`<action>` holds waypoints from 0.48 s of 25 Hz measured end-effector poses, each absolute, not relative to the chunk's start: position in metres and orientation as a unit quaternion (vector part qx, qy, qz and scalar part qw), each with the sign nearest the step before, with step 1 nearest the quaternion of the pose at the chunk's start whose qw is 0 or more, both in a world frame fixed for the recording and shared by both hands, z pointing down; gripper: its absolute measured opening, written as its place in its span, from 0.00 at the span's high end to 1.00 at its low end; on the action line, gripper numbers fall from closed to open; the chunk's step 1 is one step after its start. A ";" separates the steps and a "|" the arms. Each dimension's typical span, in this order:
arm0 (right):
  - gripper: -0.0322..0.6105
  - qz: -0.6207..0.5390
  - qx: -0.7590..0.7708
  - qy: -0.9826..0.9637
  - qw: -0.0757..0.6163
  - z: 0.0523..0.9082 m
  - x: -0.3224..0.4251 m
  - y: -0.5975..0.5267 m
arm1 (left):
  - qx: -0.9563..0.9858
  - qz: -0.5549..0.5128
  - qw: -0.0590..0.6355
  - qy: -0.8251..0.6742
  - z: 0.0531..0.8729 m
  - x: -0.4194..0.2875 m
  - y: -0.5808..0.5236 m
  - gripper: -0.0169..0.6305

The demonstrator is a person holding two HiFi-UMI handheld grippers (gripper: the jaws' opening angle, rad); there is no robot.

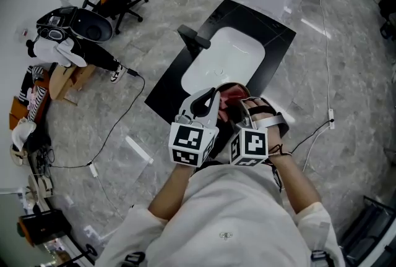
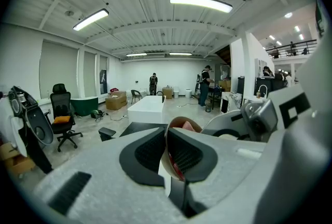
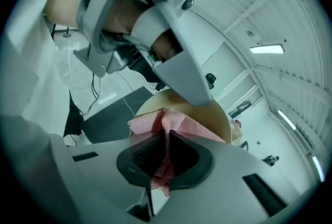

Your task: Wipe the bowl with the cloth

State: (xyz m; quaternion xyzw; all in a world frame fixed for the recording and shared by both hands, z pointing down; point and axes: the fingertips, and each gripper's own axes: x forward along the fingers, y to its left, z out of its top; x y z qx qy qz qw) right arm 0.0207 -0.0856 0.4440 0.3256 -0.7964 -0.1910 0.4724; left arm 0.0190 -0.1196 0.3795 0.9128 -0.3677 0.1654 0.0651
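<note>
Head view: left gripper (image 1: 208, 101) beside right gripper (image 1: 245, 106)

Inspection finds no legible text, label, brand, number or sign in any view. Left marker cube (image 1: 187, 143) and right marker cube (image 1: 249, 144) bear coded square patterns only.

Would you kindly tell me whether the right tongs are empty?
No, the right tongs are shut on a pink mesh cloth held at the tan round bowl.
</note>
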 end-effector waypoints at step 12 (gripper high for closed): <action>0.92 -0.057 0.365 -0.863 0.344 0.426 0.072 -0.060 | 0.895 0.191 0.098 -0.390 0.411 0.008 -0.139 0.94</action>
